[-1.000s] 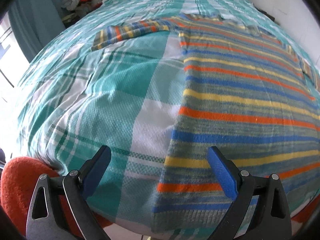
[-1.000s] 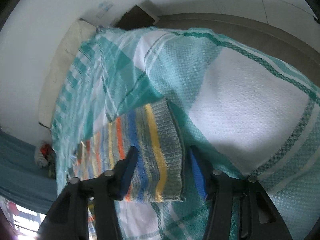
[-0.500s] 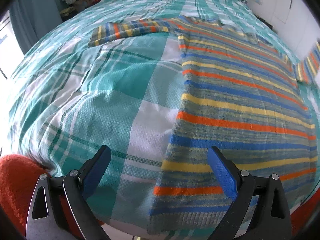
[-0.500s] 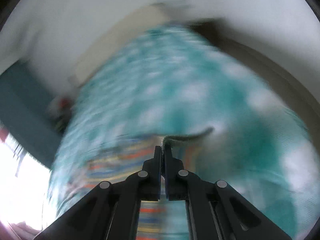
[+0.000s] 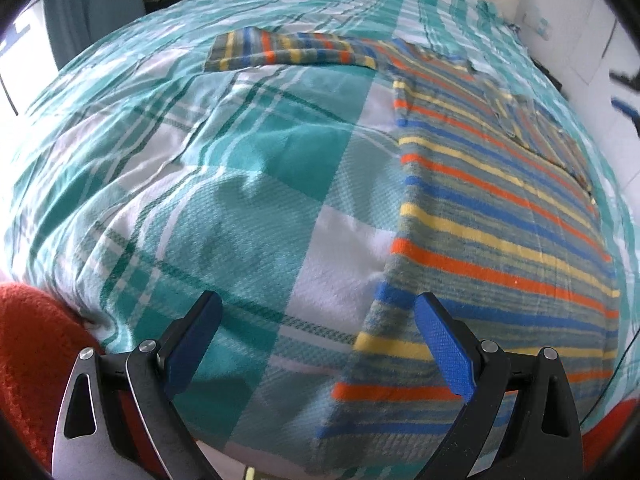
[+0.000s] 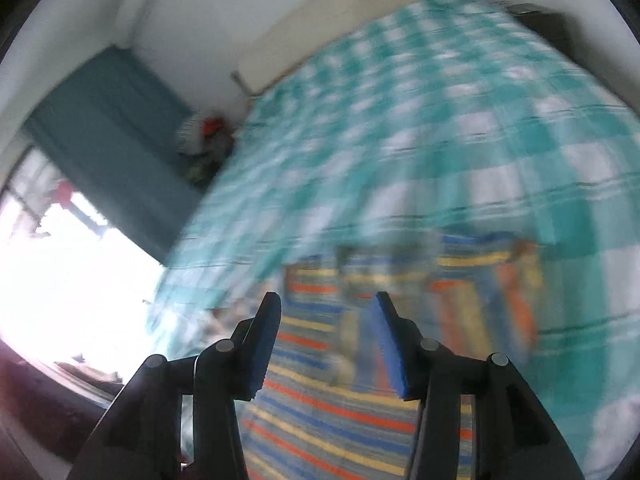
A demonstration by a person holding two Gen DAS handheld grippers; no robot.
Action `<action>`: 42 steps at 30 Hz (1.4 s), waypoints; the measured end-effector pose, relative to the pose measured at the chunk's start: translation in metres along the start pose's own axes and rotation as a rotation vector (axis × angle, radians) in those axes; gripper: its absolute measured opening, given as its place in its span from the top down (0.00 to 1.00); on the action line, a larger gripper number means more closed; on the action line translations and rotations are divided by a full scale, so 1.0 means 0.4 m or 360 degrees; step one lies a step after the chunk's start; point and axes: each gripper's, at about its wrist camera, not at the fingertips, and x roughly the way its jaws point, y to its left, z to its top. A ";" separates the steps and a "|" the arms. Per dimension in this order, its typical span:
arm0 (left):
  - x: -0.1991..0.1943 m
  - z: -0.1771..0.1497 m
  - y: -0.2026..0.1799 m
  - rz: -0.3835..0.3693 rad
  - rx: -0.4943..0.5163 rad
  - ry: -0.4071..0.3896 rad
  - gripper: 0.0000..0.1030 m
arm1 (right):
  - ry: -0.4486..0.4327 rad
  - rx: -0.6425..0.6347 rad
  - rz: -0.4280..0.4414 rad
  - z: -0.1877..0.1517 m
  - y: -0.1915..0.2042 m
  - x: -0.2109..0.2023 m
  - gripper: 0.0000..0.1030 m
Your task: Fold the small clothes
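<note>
A striped knit sweater point(image 5: 492, 216) in grey, blue, orange and yellow lies flat on the bed, its left sleeve point(image 5: 288, 50) stretched out to the far left. Its right sleeve is folded over the body. My left gripper point(image 5: 316, 332) is open and empty above the sweater's near left hem. The right wrist view is blurred: my right gripper point(image 6: 324, 336) is open and empty above the sweater point(image 6: 360, 408), with the folded sleeve point(image 6: 480, 292) ahead of it.
The bed is covered by a teal and white plaid blanket point(image 5: 224, 184). An orange cloth point(image 5: 28, 352) sits at the near left edge. A teal curtain point(image 6: 108, 140), a bright window point(image 6: 60, 280) and a pile of clothes point(image 6: 204, 140) lie beyond the bed.
My right gripper closed on the right sleeve cuff, carried it over the sweater's body, and has now opened and let it go. My left gripper stayed open and shifted slightly.
</note>
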 end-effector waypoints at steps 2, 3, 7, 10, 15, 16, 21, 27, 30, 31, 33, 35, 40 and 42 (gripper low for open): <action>0.009 -0.005 -0.020 0.0014 0.0053 0.0009 0.05 | 0.0066 0.0009 -0.0086 -0.025 -0.042 0.008 0.53; 0.014 -0.009 -0.034 0.0030 0.0095 0.0015 0.05 | 0.0100 0.0025 -0.0096 -0.037 -0.061 0.012 0.53; 0.025 -0.026 -0.066 0.0079 0.0216 0.0020 0.04 | 0.0253 0.0177 -0.0139 -0.156 -0.186 0.093 0.53; 0.034 -0.032 -0.076 0.0102 0.0265 0.0035 0.04 | 0.0441 0.0305 -0.0364 -0.275 -0.306 0.163 0.70; 0.027 -0.024 -0.073 0.0081 0.0245 0.0031 0.04 | 0.0301 0.0210 -0.0597 -0.301 -0.307 0.045 0.81; 0.015 -0.022 -0.075 0.0057 0.0238 0.0005 0.04 | 0.0290 0.0123 -0.0646 -0.307 -0.275 0.015 0.80; -0.024 -0.034 -0.108 -0.0065 0.0309 -0.0084 0.04 | 0.0308 -0.0149 -0.0439 -0.423 -0.101 -0.090 0.75; 0.041 -0.079 -0.147 -0.0083 0.0423 0.0086 0.01 | 0.0451 -0.0120 -0.0540 -0.708 -0.075 -0.087 0.65; 0.041 -0.088 -0.153 -0.0080 0.0431 0.0041 0.00 | 0.0298 -0.0086 -0.0595 -0.780 -0.077 -0.124 0.65; 0.043 -0.089 -0.153 -0.0091 0.0431 0.0041 0.00 | 0.0296 -0.0098 -0.0637 -0.782 -0.068 -0.132 0.65; 0.051 -0.085 -0.149 -0.0127 0.0422 0.0056 0.00 | 0.0232 -0.0154 -0.0716 -0.785 -0.035 -0.151 0.57; 0.052 -0.089 -0.143 -0.0161 0.0407 0.0067 0.00 | 0.0148 -0.0244 -0.0750 -0.794 0.001 -0.171 0.49; 0.049 -0.096 -0.144 -0.0151 0.0417 0.0048 0.00 | 0.0093 -0.0402 -0.0822 -0.821 0.059 -0.161 0.45; 0.047 -0.101 -0.150 -0.0135 0.0440 0.0053 0.00 | 0.0134 -0.0379 -0.0817 -0.829 0.052 -0.136 0.35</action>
